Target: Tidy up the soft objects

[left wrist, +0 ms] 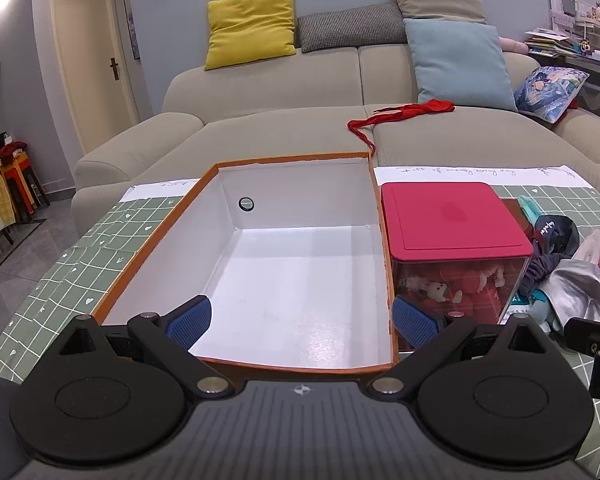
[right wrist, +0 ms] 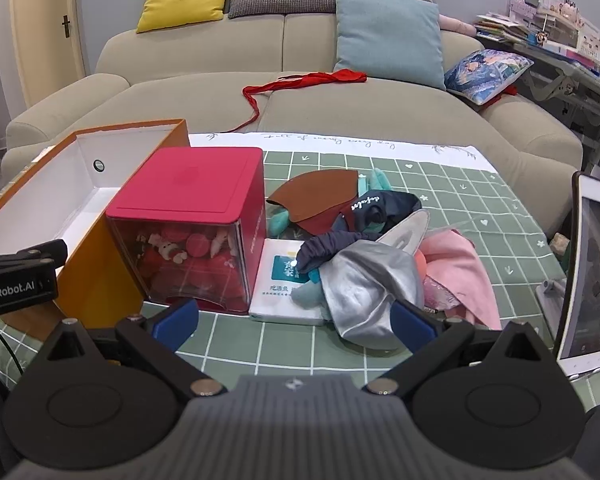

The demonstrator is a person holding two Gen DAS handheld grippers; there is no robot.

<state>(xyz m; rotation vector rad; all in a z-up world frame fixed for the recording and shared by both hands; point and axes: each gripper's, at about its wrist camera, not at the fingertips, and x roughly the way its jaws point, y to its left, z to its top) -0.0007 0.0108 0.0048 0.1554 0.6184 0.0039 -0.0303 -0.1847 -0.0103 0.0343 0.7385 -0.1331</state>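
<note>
Silver cap (right wrist: 364, 284) hides part of the tissue pack (right wrist: 278, 280).

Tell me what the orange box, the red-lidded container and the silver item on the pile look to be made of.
Orange box: likely cardboard, with thin stiff walls, a matte orange rim and a white, slightly glossy lining.
Red-lidded container: probably hard plastic, with an opaque matte red lid and clear walls showing plush toys inside.
Silver item: soft fabric with a metallic sheen; it creases and reflects light. The exact textile is unclear.

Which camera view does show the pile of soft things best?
The right wrist view: the pile lies whole between the open jaws, right of the red-lidded box. The left wrist view shows only its left part at the frame edge, past that box.
</note>
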